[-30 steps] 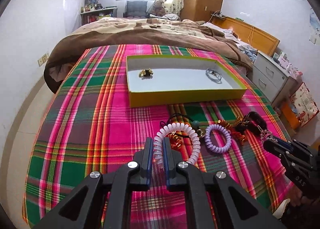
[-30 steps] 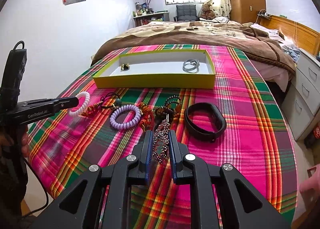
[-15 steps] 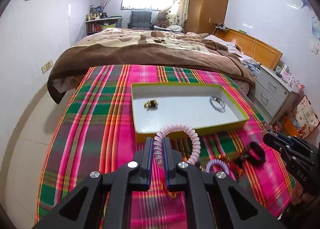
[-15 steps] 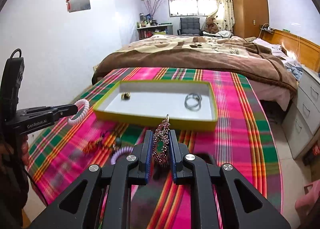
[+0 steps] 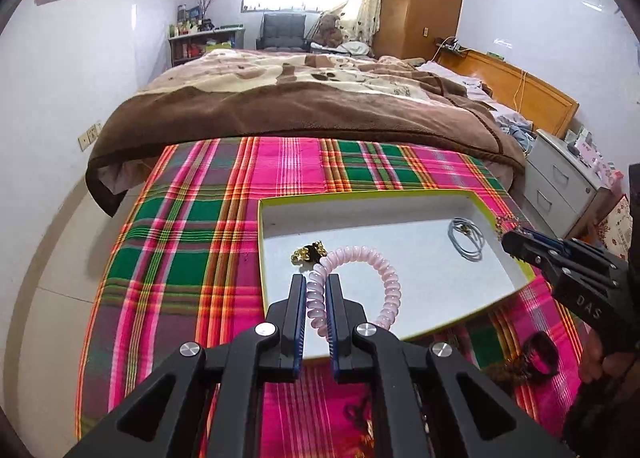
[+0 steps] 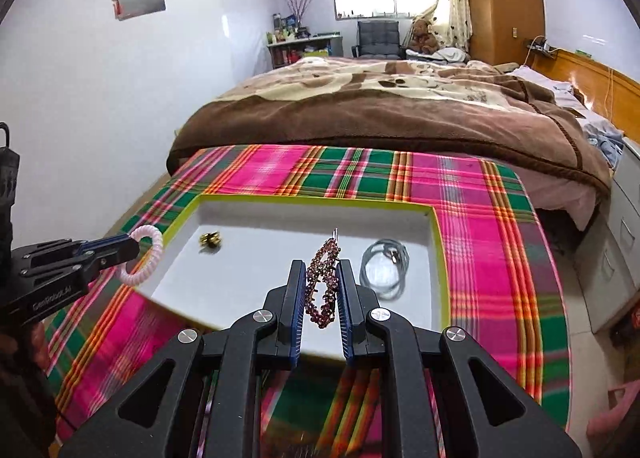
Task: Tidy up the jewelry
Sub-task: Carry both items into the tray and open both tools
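My left gripper (image 5: pixel 316 284) is shut on a pale pink spiral bracelet (image 5: pixel 384 278) and holds it above the near left part of the yellow-rimmed box (image 5: pixel 360 199). My right gripper (image 6: pixel 322 270) is shut on a dark red rhinestone hair clip (image 6: pixel 322 282) above the box's middle (image 6: pixel 320 199). Inside the box lie a gold ornament (image 5: pixel 308 253) and a grey hair tie (image 5: pixel 466 244). Each gripper shows in the other's view: the left gripper (image 6: pixel 132 248) and the right gripper (image 5: pixel 506 240).
The box sits on a pink and green plaid cloth (image 5: pixel 192 242). More jewelry, including a dark bracelet (image 5: pixel 540 356), lies on the cloth near me at the right. A bed with a brown blanket (image 5: pixel 304 105) is behind; grey drawers (image 5: pixel 560 185) stand at the right.
Both grippers have lifted their pieces off the cloth and moved forward over the box. The remaining jewelry on the cloth has dropped below and behind the fingers.
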Demonstrator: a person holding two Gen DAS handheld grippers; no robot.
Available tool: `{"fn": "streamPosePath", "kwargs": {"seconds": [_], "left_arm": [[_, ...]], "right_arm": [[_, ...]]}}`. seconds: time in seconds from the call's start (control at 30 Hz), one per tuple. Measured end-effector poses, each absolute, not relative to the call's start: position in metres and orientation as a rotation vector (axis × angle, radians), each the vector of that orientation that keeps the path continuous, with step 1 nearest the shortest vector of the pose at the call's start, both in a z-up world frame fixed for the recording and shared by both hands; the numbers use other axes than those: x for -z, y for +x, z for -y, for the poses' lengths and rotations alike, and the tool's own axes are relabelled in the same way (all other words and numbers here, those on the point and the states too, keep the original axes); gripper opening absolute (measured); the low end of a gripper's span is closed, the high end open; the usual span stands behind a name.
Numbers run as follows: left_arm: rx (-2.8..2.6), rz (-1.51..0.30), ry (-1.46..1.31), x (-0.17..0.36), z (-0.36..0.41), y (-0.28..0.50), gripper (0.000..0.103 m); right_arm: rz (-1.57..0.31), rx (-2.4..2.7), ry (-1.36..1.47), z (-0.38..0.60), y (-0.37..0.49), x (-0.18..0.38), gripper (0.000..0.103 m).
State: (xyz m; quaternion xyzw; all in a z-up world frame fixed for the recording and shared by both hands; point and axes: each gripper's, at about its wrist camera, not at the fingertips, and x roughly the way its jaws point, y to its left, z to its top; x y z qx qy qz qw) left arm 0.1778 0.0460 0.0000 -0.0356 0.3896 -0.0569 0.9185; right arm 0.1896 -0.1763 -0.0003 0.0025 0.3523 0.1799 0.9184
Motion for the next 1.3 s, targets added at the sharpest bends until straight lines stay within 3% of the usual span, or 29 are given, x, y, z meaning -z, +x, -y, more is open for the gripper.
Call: {"fn": "streamPosePath", "kwargs": {"seconds": [0.57, 1.3], "left_arm": [[0.105, -0.890, -0.086, 0.044, -0.046, 0.229, 0.009], [0.107, -0.913, -0.081, 0.051, -0.046, 0.237, 0.009]], "right_arm": [[-0.862, -0.370, -0.040, 0.151, 0.260, 0.039, 0.016], [-0.957, -0.366, -0.052, 0.144, 0.276, 0.054, 0.016]]}}
